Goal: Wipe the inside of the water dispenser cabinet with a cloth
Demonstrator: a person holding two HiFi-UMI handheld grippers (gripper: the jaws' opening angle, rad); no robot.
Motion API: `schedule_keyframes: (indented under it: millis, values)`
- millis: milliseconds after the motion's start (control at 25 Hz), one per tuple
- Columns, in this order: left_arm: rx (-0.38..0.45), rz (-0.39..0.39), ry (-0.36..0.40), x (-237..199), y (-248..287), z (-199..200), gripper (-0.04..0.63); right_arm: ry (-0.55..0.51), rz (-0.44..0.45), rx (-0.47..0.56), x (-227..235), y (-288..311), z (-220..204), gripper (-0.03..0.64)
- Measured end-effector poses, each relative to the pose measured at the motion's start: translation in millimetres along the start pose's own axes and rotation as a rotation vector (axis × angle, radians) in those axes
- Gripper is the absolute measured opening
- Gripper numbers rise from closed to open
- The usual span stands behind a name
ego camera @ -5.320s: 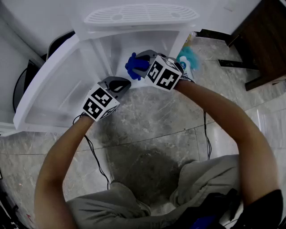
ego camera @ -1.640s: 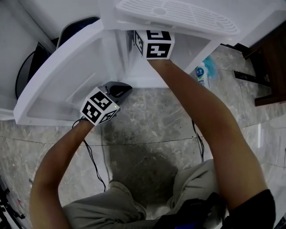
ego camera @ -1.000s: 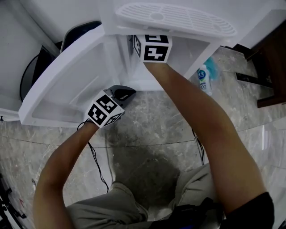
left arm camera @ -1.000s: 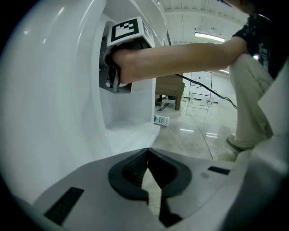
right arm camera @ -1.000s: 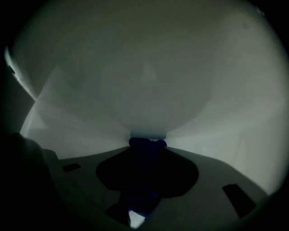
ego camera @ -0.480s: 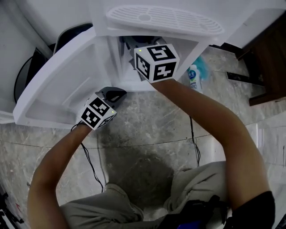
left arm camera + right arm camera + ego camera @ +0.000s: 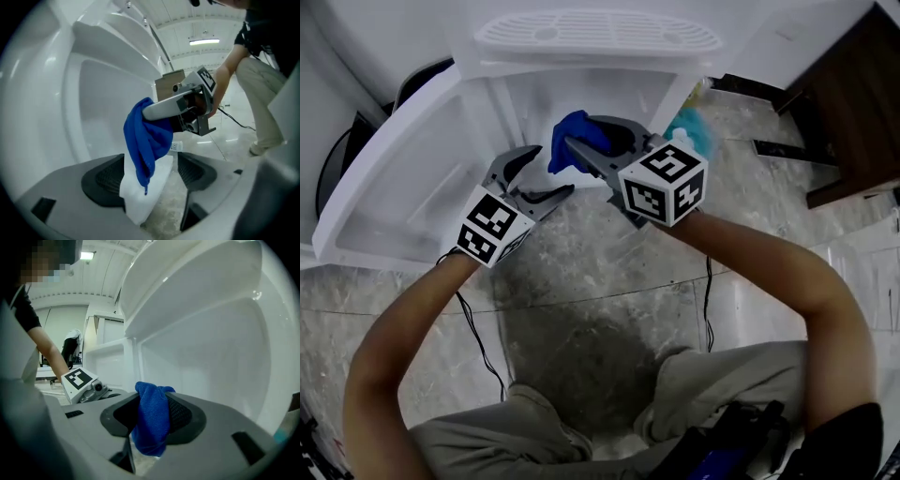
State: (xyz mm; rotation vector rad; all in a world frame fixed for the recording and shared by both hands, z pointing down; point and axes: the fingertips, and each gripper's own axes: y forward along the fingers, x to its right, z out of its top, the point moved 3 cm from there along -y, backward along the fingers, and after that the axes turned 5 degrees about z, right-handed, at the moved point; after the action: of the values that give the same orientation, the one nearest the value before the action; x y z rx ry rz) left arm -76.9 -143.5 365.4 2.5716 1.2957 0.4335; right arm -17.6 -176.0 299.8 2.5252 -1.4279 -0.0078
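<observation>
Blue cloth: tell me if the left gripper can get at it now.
Probably yes. The left gripper has just been opening its jaws, nothing gripped, and the blue cloth hangs from the right gripper just ahead of them, unobstructed.

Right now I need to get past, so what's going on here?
A person works at the open water dispenser cabinet with two handheld grippers. The right gripper is shut on a blue cloth, held at the cabinet's opening. The left gripper has just been opening its jaws; nothing is gripped between them, and the cloth hangs just ahead.

Two grippers [image 7: 542,176] [image 7: 581,150]; one blue cloth [image 7: 569,127]; one cabinet [image 7: 534,103]; one bottle [image 7: 689,134].
</observation>
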Motion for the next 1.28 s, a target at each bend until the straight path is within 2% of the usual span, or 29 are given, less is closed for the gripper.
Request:
schedule_keyframes:
  millis: [160, 280, 360, 480, 600, 720, 800, 920, 1040, 1080, 1120, 1160, 1280]
  values:
    - [0.056, -0.012, 0.140, 13.5, 14.4, 32.5, 0.344, 0.067, 0.071, -0.050, -6.4, -20.7, -8.9, 0.121]
    - [0.095, -0.016, 0.252, 25.1, 22.2, 54.2, 0.344, 0.158, 0.063, -0.042, -4.7, -33.6, -12.8, 0.121]
    - [0.093, -0.030, 0.295, 34.9, 30.0, 58.0, 0.344, 0.221, 0.065, -0.027, -5.6, -38.8, -13.6, 0.121]
    - [0.073, -0.040, 0.296, 42.5, 39.3, 62.0, 0.337, 0.307, 0.047, -0.006, -3.3, -47.2, -14.1, 0.121]
    - [0.052, -0.030, 0.277, 44.0, 40.5, 67.7, 0.262, 0.369, 0.050, 0.003, 0.8, -52.4, -13.9, 0.134]
    - [0.010, -0.031, 0.273, 45.5, 39.3, 67.0, 0.179, 0.429, 0.083, 0.009, 2.8, -55.0, -15.7, 0.177]
    - [-0.012, -0.046, 0.255, 45.2, 38.6, 65.1, 0.150, 0.451, 0.112, 0.016, 3.7, -56.6, -17.0, 0.192]
    - [-0.045, -0.034, 0.219, 33.6, 38.3, 63.2, 0.135, 0.452, 0.120, 0.040, 12.5, -62.1, -13.4, 0.193]
    - [-0.077, 0.009, 0.142, 10.4, 38.7, 51.6, 0.133, 0.415, 0.046, 0.052, 32.9, -75.4, -13.0, 0.189]
    - [-0.089, 0.018, 0.126, 4.4, 38.9, 47.2, 0.133, 0.388, 0.010, 0.041, 39.9, -81.3, -15.3, 0.145]
    - [-0.104, 0.025, 0.128, 0.0, 40.0, 42.3, 0.133, 0.349, -0.023, 0.017, 45.2, -86.3, -18.9, 0.038]
    - [-0.120, 0.030, 0.144, -3.0, 42.1, 37.1, 0.134, 0.303, -0.046, -0.015, 48.3, -90.0, -23.5, 0.008]
    - [-0.158, 0.032, 0.188, -2.8, 55.7, 24.1, 0.134, 0.166, -0.057, -0.113, 46.4, -94.7, -39.8, -0.002]
